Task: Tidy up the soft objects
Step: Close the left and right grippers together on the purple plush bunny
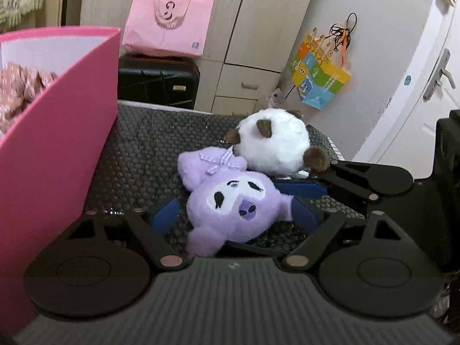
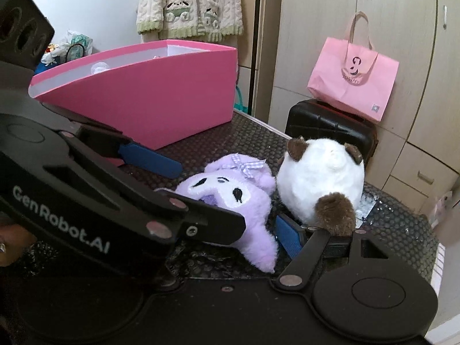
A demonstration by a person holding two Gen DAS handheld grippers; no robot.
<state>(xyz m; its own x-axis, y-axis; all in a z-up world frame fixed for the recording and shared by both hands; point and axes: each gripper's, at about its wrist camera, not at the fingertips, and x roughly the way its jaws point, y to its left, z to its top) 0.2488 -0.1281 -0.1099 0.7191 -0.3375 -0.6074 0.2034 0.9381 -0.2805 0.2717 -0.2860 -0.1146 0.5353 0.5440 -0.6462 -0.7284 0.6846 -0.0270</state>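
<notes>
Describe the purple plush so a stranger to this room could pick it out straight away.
Start at the big pink box standing on the dark dimpled mat. Out in front of it two soft toys lie touching. The purple plush is the lilac one with a white face patch and a checked bow, not the round white plush with brown patches.

Left claw [image 1: 234, 215] and right claw [image 2: 230, 198] both gape, angled downward.

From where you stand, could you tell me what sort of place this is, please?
Probably a bedroom or similar home room: tall wardrobe doors, a fleece jacket hanging on the wall and a black suitcase under a pink shopping bag.
</notes>
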